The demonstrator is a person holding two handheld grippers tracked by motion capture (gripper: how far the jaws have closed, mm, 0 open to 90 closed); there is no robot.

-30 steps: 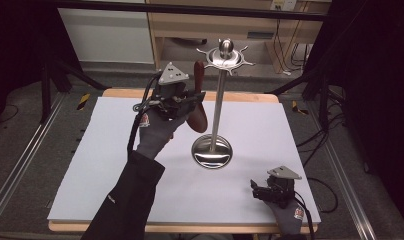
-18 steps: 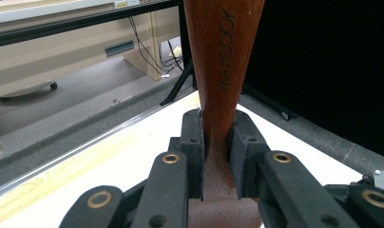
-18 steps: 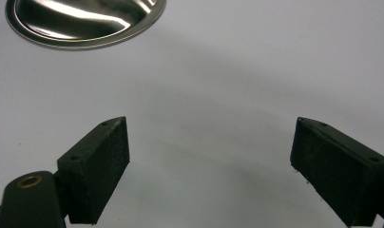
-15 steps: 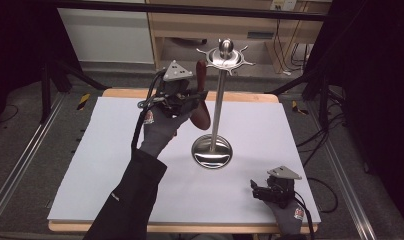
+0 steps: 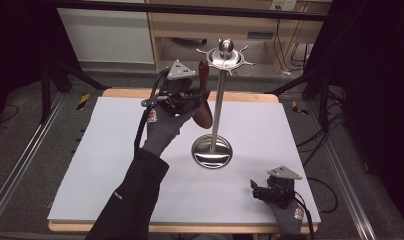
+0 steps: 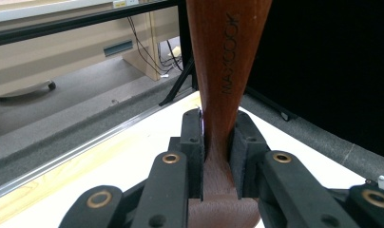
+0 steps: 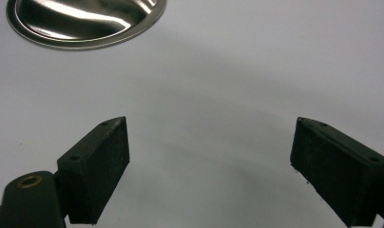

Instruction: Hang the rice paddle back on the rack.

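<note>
Wooden utensil [image 5: 205, 97], reddish-brown, is pinched between the jaws of the left gripper [image 5: 190, 97] and held up off the table, just left of the steel stand's pole. In the high view its handle rises past the gripper towards the stand's top ring, and its broader end hangs below the jaws, tilted slightly towards the pole. In the left gripper view the handle [image 6: 225, 71] runs straight up between the two black pads [image 6: 192, 137], which press on it from both sides at its narrow neck; lettering is stamped along the wood. The left gripper [image 6: 217, 142] sits at the far middle of the table, carried by a gloved hand on a dark-sleeved forearm that reaches in from the near edge.

The steel stand [image 5: 217, 110] is upright on its round mirror-bright base [image 5: 212, 152] at the middle of the white table [image 5: 90, 160]. Its top carries a ring with short prongs and a ball finial [image 5: 225, 47].

The right gripper [image 5: 275, 189] rests low near the table's near right corner, well apart from the stand. In the right gripper view its jaws are spread wide with nothing between them, just bare white surface, and the edge of the stand's base [image 7: 85, 23] shows at the far left.
</note>
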